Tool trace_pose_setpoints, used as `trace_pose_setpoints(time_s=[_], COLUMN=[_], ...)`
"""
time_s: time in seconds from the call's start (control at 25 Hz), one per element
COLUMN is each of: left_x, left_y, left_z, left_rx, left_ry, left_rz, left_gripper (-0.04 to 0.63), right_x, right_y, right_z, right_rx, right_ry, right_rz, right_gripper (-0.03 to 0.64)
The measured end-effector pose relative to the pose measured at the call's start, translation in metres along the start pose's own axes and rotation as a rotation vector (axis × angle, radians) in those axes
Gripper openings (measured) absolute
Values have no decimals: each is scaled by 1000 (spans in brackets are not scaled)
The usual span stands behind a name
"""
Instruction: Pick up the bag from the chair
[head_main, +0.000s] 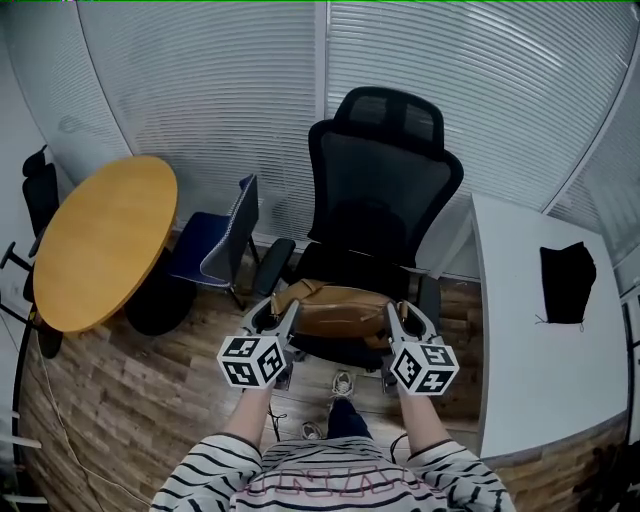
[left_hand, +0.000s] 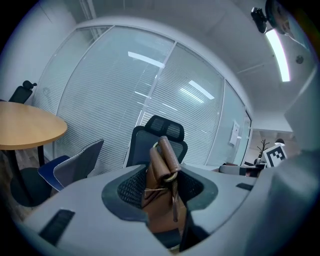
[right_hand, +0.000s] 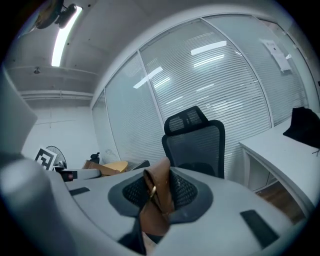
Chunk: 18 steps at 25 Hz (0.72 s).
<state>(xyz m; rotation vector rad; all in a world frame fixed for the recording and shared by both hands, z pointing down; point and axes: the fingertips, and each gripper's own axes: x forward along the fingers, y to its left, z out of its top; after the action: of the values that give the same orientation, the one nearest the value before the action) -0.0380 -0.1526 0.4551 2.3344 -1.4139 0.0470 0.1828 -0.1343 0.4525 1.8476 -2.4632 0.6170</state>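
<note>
A brown leather bag (head_main: 340, 310) hangs between my two grippers, in front of the seat of a black mesh office chair (head_main: 380, 190). My left gripper (head_main: 283, 318) is shut on the bag's left end; in the left gripper view a brown strap with a metal ring (left_hand: 164, 160) is pinched between the jaws. My right gripper (head_main: 395, 318) is shut on the bag's right end, where a folded brown strap (right_hand: 159, 192) sticks up between the jaws. Whether the bag still touches the seat I cannot tell.
A round wooden table (head_main: 100, 240) stands at the left with a blue chair (head_main: 222, 240) beside it. A white desk (head_main: 545, 330) at the right carries a black cloth (head_main: 566, 283). Blinds cover the glass wall behind. My feet (head_main: 340, 385) show on the wooden floor.
</note>
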Motion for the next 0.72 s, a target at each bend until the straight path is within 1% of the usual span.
trace_pose_setpoints(time_s=[0.32,0.72], left_x=[-41,-77], left_y=[-14,-19], left_z=[13,18], left_rx=[16,25], left_ry=[-36,-51], left_rz=[-12,-6], left_gripper=[181,181], right_x=[-38,-65], right_y=[26,50], right_z=[9,9], right_rx=[-14,-17], right_ry=[-31,-41], right_rz=[-2,2], right_gripper=[103,103])
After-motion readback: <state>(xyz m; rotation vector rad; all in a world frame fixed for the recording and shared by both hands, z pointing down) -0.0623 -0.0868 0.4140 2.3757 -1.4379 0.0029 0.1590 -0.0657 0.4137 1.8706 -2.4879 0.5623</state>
